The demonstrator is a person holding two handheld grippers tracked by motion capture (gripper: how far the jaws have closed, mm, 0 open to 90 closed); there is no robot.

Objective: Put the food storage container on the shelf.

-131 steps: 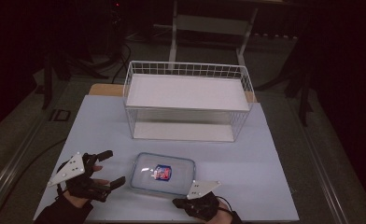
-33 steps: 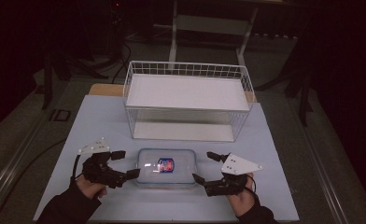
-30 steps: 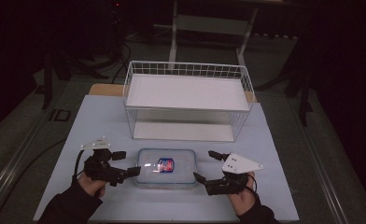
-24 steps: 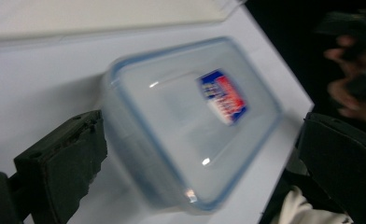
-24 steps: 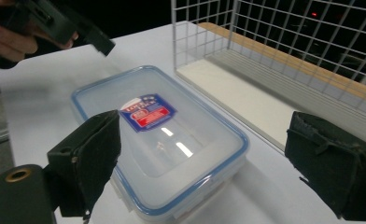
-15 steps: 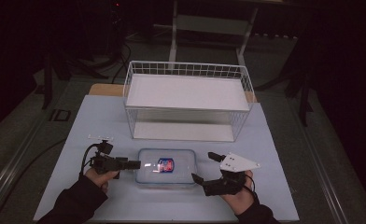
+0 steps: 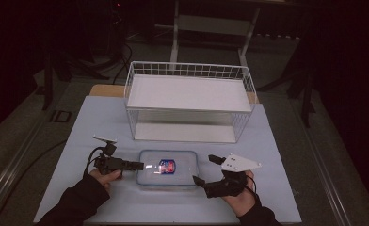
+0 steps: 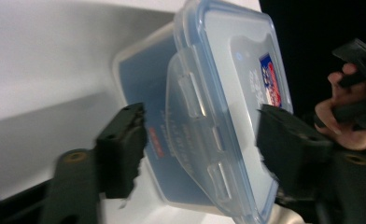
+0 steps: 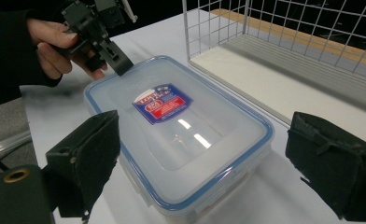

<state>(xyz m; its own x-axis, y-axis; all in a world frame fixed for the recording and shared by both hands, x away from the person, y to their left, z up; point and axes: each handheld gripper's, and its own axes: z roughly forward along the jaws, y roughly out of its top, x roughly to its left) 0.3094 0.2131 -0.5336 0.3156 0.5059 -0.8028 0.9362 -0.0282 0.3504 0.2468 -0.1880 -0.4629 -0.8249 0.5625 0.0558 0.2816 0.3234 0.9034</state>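
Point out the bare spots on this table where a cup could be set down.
Free: the mat left of the basket, and the strip to its right. The near edge between the forearms is bare too. Crowded: around the box, with the left gripper and right gripper flanking it.

A red-and-blue label (image 9: 163,103) sits near the middle of the clear lid of the plastic container (image 9: 181,140), toward the upper centre of the right gripper view. It carries white lettering, but the words are too small and blurred to read. In the left gripper view the same label appears at the upper right, turned on its side, again illegible. No other text can be read.
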